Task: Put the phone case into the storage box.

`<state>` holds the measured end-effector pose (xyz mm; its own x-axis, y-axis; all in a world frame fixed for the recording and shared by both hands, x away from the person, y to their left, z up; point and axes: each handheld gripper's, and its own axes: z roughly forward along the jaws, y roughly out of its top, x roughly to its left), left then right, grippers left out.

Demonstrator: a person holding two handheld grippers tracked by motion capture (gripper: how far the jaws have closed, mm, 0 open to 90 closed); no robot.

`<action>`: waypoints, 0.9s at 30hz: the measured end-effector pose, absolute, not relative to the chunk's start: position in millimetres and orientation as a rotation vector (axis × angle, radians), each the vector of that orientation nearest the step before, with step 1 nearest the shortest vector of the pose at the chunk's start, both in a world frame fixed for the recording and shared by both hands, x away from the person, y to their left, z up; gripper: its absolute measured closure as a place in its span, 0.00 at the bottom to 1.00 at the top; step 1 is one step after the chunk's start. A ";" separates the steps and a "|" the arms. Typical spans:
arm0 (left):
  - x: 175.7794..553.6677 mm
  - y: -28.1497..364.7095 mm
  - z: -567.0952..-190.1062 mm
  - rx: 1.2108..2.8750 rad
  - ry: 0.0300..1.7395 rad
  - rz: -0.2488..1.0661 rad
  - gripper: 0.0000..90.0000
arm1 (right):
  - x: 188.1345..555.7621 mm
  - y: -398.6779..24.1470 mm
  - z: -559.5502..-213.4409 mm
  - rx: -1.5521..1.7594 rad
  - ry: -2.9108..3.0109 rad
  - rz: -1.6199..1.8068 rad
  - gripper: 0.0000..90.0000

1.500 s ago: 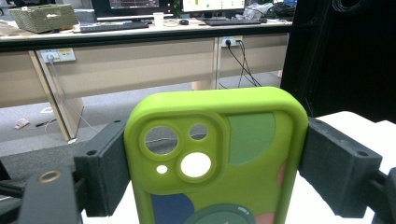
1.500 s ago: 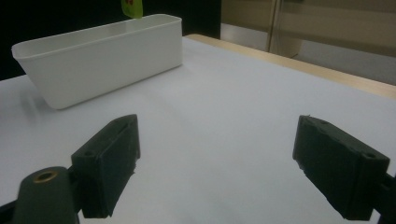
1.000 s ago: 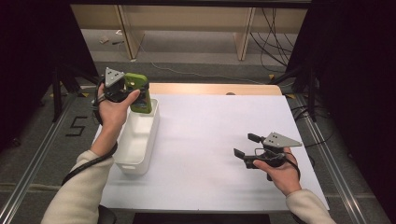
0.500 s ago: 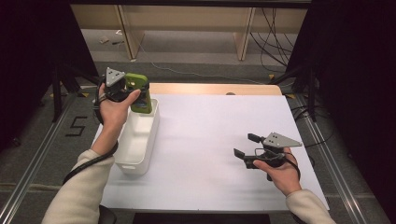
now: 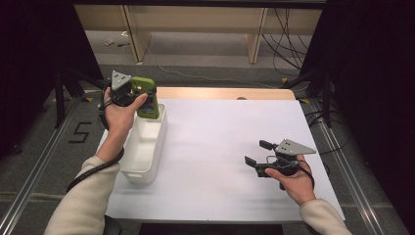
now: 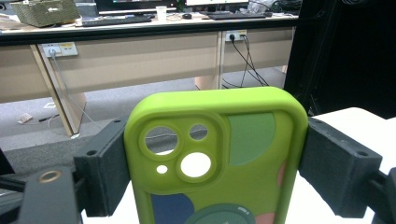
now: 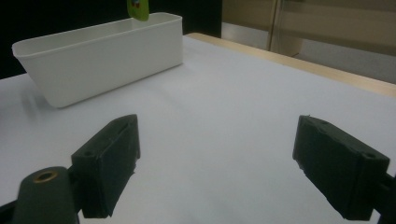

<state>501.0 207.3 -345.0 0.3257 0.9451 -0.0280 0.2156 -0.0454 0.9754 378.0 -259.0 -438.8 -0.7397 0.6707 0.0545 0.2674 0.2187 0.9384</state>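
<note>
A lime-green phone case (image 6: 219, 158) with camera cut-outs and coloured patches stands upright between my left gripper's (image 6: 212, 163) jaws, which press on both its side edges. From above, that left gripper (image 5: 139, 93) holds the case (image 5: 146, 100) over the far end of a long white bin (image 5: 142, 147). My right gripper (image 5: 256, 155) rests low over the white table at the right, jaws open with nothing between them. In the right gripper view, the right gripper (image 7: 219, 163) faces the bin (image 7: 100, 53), with the case's lower end (image 7: 138, 9) hanging above the bin's far rim.
A white sheet (image 5: 220, 147) covers the table, with a strip of bare wood (image 5: 225, 93) along its far edge. Desk legs and cables (image 5: 288, 34) lie on the floor beyond. Black frames stand at both sides.
</note>
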 end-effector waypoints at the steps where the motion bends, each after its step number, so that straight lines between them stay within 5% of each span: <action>1: 501.5 207.3 -345.2 1.515 1.107 0.848 0.19 | 378.1 -259.2 -438.8 0.871 2.134 1.530 0.18; 27: 510.7 204.1 -350.1 1.525 1.114 0.846 0.19 | 377.8 -260.4 -438.0 0.871 2.132 1.529 0.18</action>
<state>510.7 204.1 -350.1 0.3251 0.9453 -0.0274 0.2274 -0.0500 0.9725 377.8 -260.4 -438.0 -0.7380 0.6727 0.0527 0.2654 0.2176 0.9392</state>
